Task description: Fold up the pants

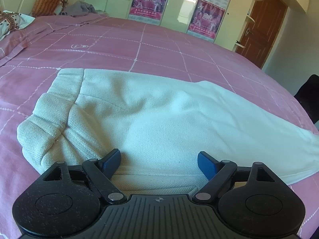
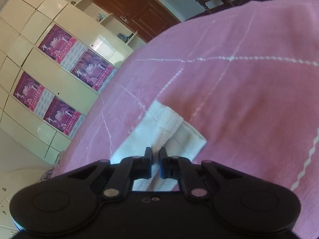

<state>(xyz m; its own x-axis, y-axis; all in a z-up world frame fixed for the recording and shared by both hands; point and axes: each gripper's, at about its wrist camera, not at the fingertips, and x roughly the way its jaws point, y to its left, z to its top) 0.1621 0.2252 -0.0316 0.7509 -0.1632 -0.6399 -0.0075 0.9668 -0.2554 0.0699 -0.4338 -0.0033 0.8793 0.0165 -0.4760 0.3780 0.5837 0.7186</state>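
Pink checked bed (image 1: 159,45) carries cream pants (image 1: 151,115) (pillows (image 1: 47,2) at its head).

The left tool (image 1: 159,160) sits low and level, its two blue-tipped fingers (image 1: 112,159) spread wide apart with nothing between them. The right tool (image 2: 156,160) is rolled hard over to one side, its fingers (image 2: 148,155) drawn nearly together, only a thin gap left, pinching a fold of the white pants (image 2: 163,123).
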